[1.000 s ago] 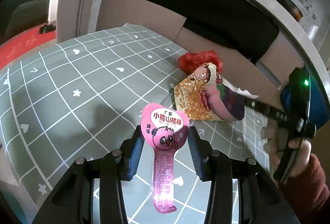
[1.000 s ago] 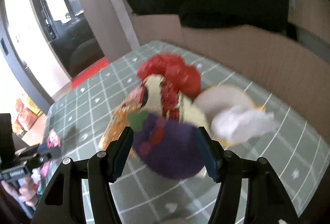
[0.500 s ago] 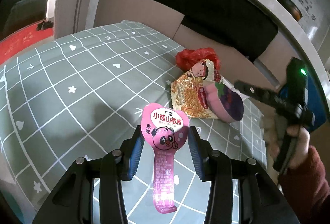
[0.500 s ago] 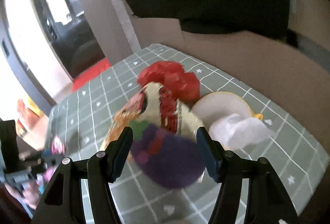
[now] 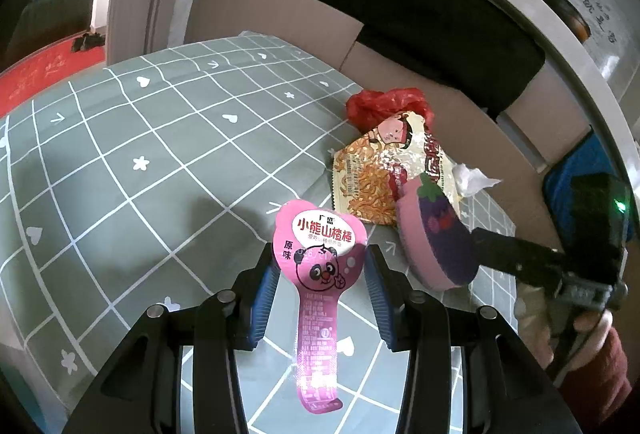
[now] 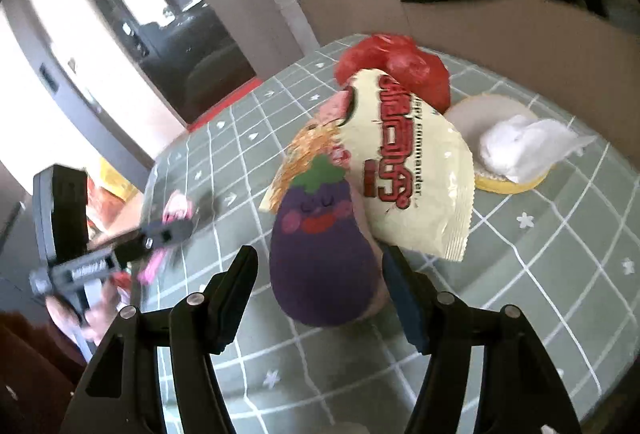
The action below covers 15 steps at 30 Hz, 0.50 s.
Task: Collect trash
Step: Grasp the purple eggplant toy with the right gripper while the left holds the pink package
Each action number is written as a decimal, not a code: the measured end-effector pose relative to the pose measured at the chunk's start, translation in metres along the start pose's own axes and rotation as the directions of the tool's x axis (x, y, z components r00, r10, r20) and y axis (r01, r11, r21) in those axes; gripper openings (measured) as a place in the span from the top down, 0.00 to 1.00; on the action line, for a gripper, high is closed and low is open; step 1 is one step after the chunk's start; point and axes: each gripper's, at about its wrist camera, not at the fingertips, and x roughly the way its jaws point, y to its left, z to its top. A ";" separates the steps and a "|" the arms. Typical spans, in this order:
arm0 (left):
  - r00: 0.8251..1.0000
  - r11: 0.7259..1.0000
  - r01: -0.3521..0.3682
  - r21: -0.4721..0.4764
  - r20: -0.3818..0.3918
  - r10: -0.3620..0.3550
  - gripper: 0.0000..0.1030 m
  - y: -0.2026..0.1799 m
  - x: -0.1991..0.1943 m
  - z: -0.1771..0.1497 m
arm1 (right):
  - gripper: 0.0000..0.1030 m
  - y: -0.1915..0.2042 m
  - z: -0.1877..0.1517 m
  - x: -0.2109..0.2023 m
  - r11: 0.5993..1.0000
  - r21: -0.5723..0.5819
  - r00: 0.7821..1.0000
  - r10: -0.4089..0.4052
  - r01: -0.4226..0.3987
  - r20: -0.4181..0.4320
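Note:
My left gripper (image 5: 319, 270) is shut on a pink lollipop-shaped snack wrapper (image 5: 318, 274) with a panda face, held above the green checked tablecloth (image 5: 120, 154). My right gripper (image 6: 320, 274) is shut on a purple eggplant sponge (image 6: 320, 254), which also shows in the left wrist view (image 5: 436, 242). The sponge sits against a noodle snack bag (image 6: 408, 174), which also shows in the left wrist view (image 5: 380, 174). Behind the bag lie a red plastic bag (image 6: 396, 62) and a crumpled white tissue (image 6: 524, 146) on a round sponge (image 6: 496, 114).
A cardboard box wall (image 5: 280, 14) stands right behind the table's far edge. The table edge drops off at the left, with a red floor mat (image 5: 36, 74) beyond. The left gripper and its hand show at the left of the right wrist view (image 6: 100, 258).
My right gripper has drawn the eggplant sponge back from the trash pile, toward the left gripper. The left gripper still holds the pink wrapper and has drifted slightly forward.

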 end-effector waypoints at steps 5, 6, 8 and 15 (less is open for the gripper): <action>1.000 1.000 -0.002 0.003 0.006 0.002 0.57 0.000 -0.003 0.001 | 0.29 0.034 0.000 0.003 0.968 -0.174 0.983 -0.175 0.182 0.056; 1.000 1.000 -0.003 0.003 0.006 0.003 0.57 0.000 -0.003 0.001 | 0.29 0.038 0.000 0.010 0.957 -0.205 0.978 -0.202 0.207 0.047; 1.000 1.000 -0.006 0.001 0.006 0.006 0.57 0.002 -0.004 0.001 | 0.29 0.044 0.000 0.025 0.924 -0.265 0.960 -0.276 0.275 0.036; 1.000 1.000 -0.013 0.000 -0.004 0.013 0.57 0.003 -0.003 0.000 | 0.31 0.024 0.000 0.051 0.919 -0.239 0.945 -0.327 0.315 -0.013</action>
